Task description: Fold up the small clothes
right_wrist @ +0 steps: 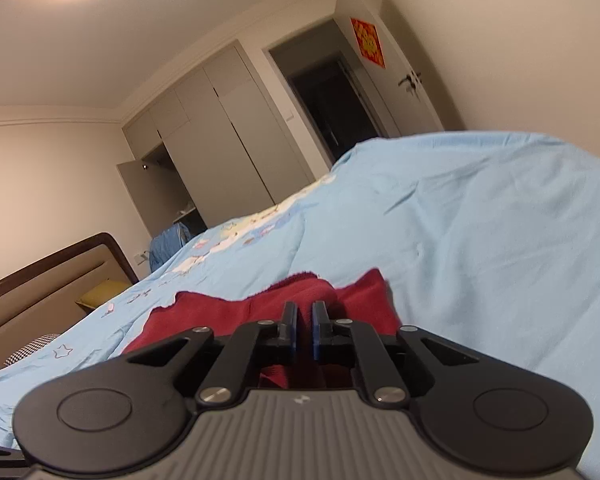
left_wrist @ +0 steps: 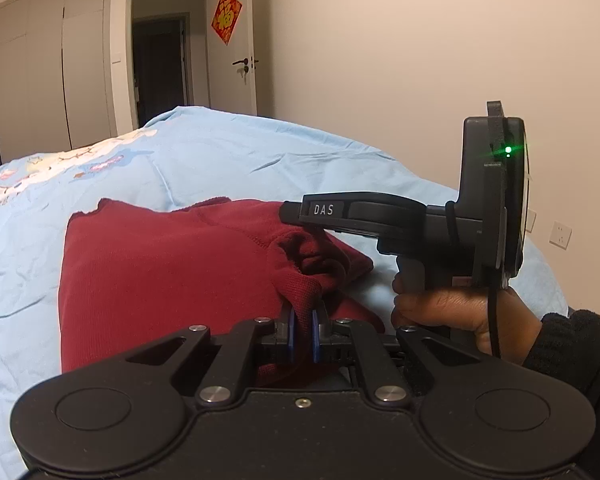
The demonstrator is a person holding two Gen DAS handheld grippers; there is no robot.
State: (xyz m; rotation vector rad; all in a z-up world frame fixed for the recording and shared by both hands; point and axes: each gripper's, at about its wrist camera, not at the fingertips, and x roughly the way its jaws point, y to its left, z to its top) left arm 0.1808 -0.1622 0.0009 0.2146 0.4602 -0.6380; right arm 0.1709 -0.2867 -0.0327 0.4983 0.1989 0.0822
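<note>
Nearest the lens in the left wrist view, the left hand-held gripper (left_wrist: pixel 303 330) has its 2 blue-padded fingers (left_wrist: pixel 291 334) drawn narrow, pinching a bunched fold of the dark red knitted garment (left_wrist: pixel 160 276). That garment lies spread flat on the pale blue bed cover (left_wrist: pixel 220 152), its flat body to the left and a crumpled, gathered part rising toward the right. Further right, the right hand-held gripper (left_wrist: pixel 290 212) reaches in sideways, its black body marked "DAS", its tip touching the garment's far edge; a hand (left_wrist: pixel 456 304) in a black sleeve (left_wrist: pixel 572 344) grips its handle.

In the right wrist view, the right hand-held gripper (right_wrist: pixel 305 330) shows its fingers nearly together with only a slim gap; red cloth sits below and beyond them, but whether they clamp it I cannot tell. The dark red knitted garment (right_wrist: pixel 204 316) spreads to the left on the pale blue bed cover (right_wrist: pixel 480 240).
</note>
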